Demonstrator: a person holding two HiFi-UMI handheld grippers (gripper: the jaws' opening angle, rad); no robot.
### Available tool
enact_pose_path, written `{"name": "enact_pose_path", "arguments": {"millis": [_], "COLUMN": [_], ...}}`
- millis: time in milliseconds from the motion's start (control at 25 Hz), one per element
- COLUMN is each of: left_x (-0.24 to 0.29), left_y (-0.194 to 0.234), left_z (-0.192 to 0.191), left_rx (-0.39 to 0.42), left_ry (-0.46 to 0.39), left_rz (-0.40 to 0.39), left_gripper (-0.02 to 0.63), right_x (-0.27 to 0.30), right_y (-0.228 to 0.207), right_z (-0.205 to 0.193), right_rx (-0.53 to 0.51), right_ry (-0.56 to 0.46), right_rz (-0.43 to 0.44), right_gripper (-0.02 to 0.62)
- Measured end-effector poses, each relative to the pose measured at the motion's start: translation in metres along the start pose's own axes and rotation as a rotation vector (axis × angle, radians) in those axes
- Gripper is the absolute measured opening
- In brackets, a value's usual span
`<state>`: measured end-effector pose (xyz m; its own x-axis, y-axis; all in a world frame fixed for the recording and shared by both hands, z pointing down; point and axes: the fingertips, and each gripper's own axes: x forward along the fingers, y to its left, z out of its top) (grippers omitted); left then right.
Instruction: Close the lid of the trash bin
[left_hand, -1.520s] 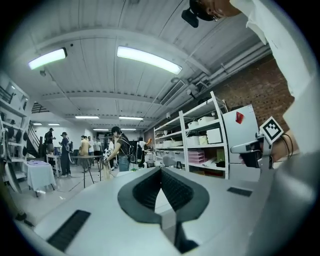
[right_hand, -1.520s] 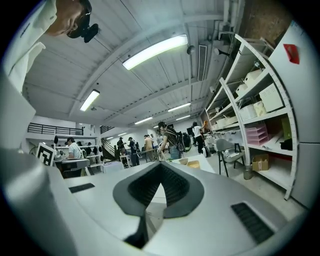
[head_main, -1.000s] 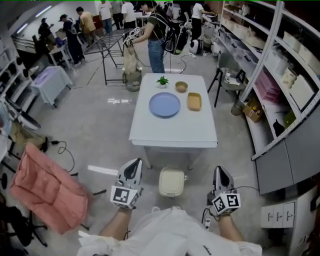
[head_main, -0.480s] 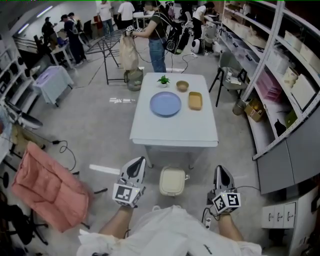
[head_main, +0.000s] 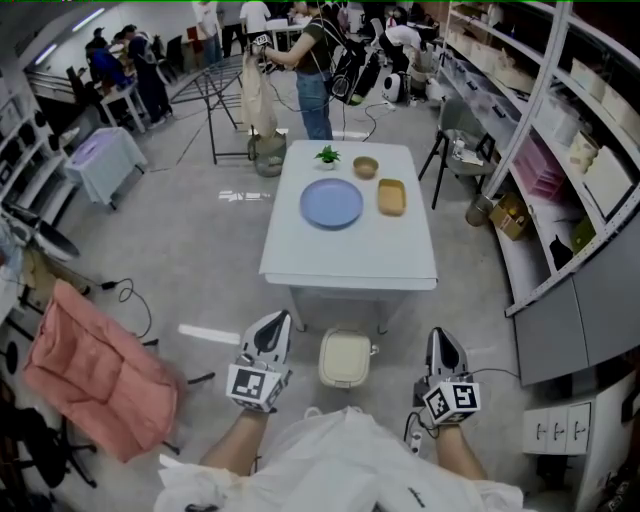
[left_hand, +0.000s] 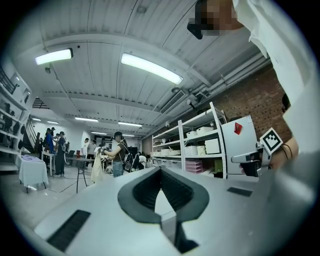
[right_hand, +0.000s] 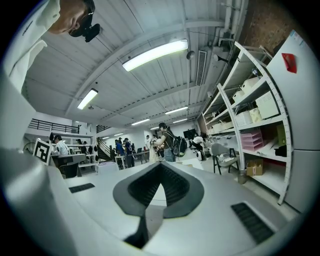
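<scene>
A small cream trash bin (head_main: 345, 360) stands on the floor just in front of the white table (head_main: 350, 268), and its lid looks flat across the top. My left gripper (head_main: 277, 320) is held level to the bin's left, jaws shut with nothing in them. To the bin's right, my right gripper (head_main: 443, 336) is also level, shut and empty. Both grippers are well apart from the bin. In the left gripper view the left gripper (left_hand: 161, 171) points out over the room. The right gripper (right_hand: 161, 167) does the same in its own view. Neither gripper view shows the bin.
The table carries a blue plate (head_main: 331, 203), a small plant (head_main: 327, 155), a bowl (head_main: 365, 167) and a tan tray (head_main: 390, 197). A pink cloth (head_main: 90, 372) lies at the left and shelving (head_main: 560, 170) runs along the right. People stand by a rack (head_main: 225, 110) at the back.
Both grippers have kept still. Only the view has shifted slightly, and the people at the back have moved about.
</scene>
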<state>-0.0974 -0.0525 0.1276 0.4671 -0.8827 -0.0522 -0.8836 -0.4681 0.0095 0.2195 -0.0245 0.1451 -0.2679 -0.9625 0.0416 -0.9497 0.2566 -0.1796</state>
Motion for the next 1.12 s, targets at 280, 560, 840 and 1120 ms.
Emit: {"name": "enact_pose_path", "arguments": {"millis": [280, 560, 840, 1120], "left_x": [0.0, 0.004, 0.006, 0.012], "left_y": [0.001, -0.002, -0.004, 0.0], "left_z": [-0.003, -0.006, -0.005, -0.007], "left_rx": [-0.003, -0.001, -0.007, -0.007], "left_ry": [0.007, 0.015, 0.018, 0.019], "left_rz": [-0.004, -0.007, -0.012, -0.01], "left_gripper": [0.025, 0.025, 0.025, 0.025], "right_x": [0.0, 0.002, 0.003, 0.008], "right_y": [0.003, 0.0, 0.001, 0.001], "right_z": [-0.007, -0.009, -0.008, -0.013], "right_rx": [-0.004, -0.003, -0.008, -0.002], "right_ry": [0.02, 0.023, 0.033, 0.036], "right_rz": [-0.002, 0.005, 0.005, 0.004], "right_gripper": [0.017, 0.017, 0.017, 0.017]}}
